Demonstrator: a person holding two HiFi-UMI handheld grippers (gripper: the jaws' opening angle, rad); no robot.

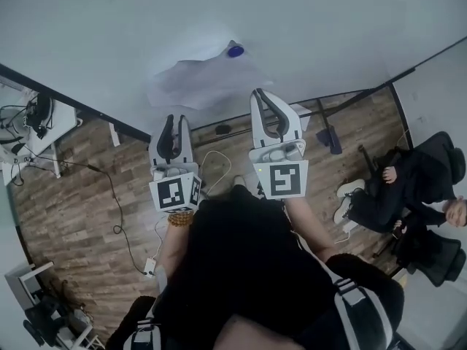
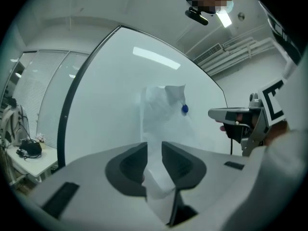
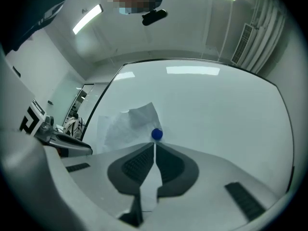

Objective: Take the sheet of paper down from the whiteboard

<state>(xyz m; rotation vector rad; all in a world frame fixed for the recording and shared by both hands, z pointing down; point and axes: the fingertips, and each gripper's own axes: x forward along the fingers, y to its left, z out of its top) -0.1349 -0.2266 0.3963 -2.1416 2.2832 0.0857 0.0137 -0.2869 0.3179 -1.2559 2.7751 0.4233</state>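
Filling the top of the head view is a large white whiteboard with a thin black frame (image 1: 328, 20). Below it lies a brown wood-plank floor (image 1: 80, 188), where a person in dark clothes (image 1: 416, 184) sits at the right.

The crumpled white sheet of paper (image 1: 193, 84) is on the board, to the left of its middle, wrinkled and bulging away from the surface.

The right gripper (image 1: 264, 95), white with dark grooved pads, points at the board just beside the paper's lower right edge. Its own view shows the jaws pressed together, only a hairline between the pads, and nothing caught in them. Their tips sit directly under the magnet.

The left gripper (image 1: 175, 119), of the same make, is held lower and to the left, with its tips near the paper's bottom edge. Its jaws stand slightly apart with a narrow gap and are empty; the sheet shows beyond them, untouched.

A small round blue magnet (image 1: 235, 50) pins the paper at its right edge, close to the top corner.
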